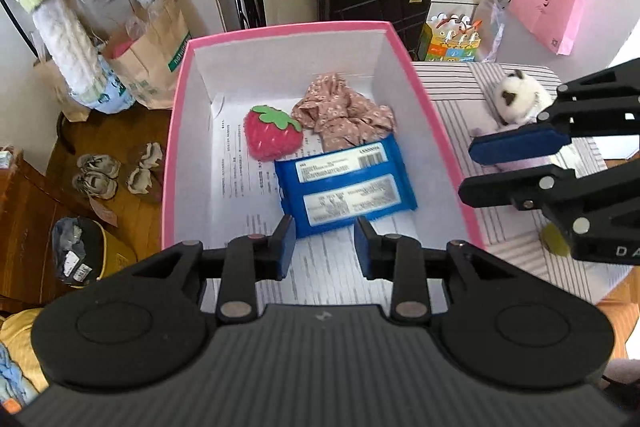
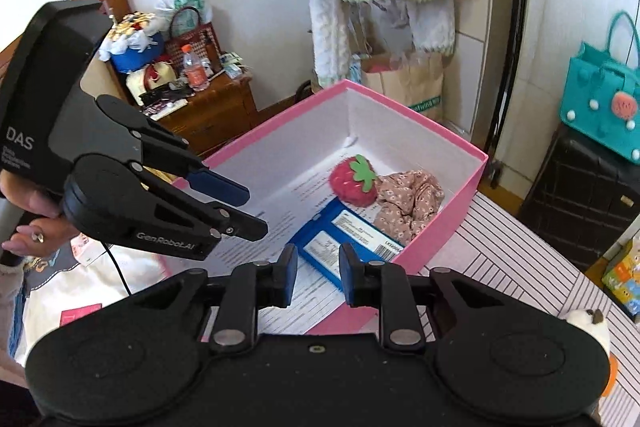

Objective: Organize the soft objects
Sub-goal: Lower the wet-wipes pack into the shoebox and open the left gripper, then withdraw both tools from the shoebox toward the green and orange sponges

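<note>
Both grippers, left [image 1: 325, 247] and right [image 2: 319, 273], parted and empty above box [image 1: 178, 131]; next, reaching plush [image 1: 516, 99] beside box, squeezing gently.

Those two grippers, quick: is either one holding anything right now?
Left gripper: fingers slightly apart, holding nothing.
Right gripper: fingers slightly apart, holding nothing.

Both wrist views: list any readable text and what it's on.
"DAS": body of the left gripper, right wrist view.
"GenRobot.AI": lower finger of that gripper.
"DA", cut off: right gripper, left wrist view.
Blue pack labels, barcode digits: too blurred.
Printed sheet in the pink box: too small.
Paper bag green strip: unreadable.
</note>
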Demonstrator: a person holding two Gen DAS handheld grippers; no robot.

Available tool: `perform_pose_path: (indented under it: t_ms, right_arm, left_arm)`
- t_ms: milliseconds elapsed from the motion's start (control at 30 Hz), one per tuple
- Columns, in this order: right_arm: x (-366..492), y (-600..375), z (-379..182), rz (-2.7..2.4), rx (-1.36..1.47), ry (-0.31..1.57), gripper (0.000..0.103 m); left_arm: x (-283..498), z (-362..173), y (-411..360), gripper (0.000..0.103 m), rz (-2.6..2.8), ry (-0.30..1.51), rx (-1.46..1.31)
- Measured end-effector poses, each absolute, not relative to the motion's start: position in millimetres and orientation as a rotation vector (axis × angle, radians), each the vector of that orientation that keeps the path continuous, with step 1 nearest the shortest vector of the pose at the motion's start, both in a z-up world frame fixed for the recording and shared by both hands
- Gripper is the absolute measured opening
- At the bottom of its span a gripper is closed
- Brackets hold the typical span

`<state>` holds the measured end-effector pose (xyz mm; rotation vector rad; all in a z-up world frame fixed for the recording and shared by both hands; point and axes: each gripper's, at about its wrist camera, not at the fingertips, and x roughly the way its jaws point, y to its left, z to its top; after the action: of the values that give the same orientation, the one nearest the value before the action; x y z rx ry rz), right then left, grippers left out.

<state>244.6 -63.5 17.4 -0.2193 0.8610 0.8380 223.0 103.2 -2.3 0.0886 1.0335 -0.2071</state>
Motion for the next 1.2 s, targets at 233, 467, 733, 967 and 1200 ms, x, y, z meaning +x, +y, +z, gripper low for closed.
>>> perform_pose_path:
  t_ms: [233, 467, 733, 967, 1200]
  right_arm:
    - [204, -77, 42, 0.847, -0.251, 0.784, 0.031]
    - [164, -93, 66, 0.851, -0.271, 0.703, 0.037]
    - [127, -126, 80, 0.861, -0.265, 0.665, 0.042]
    - [98, -160, 80, 0.837, -0.260, 0.662, 0.047]
    - [73, -201, 69, 0.785, -0.256, 0.662, 0.053]
  left_arm:
    - [181, 21, 91, 0.042, -0.198, 1.013, 0.118]
    - [138, 47, 75, 0.052, -0.195, 0.960, 0.172]
    - [98, 62, 57, 0.061, -0.226, 0.927, 0.204]
    - [70, 67, 35, 0.064, -0.238, 0.906, 0.249]
    - [47, 60, 10, 0.071, -0.277, 0.895, 0.273]
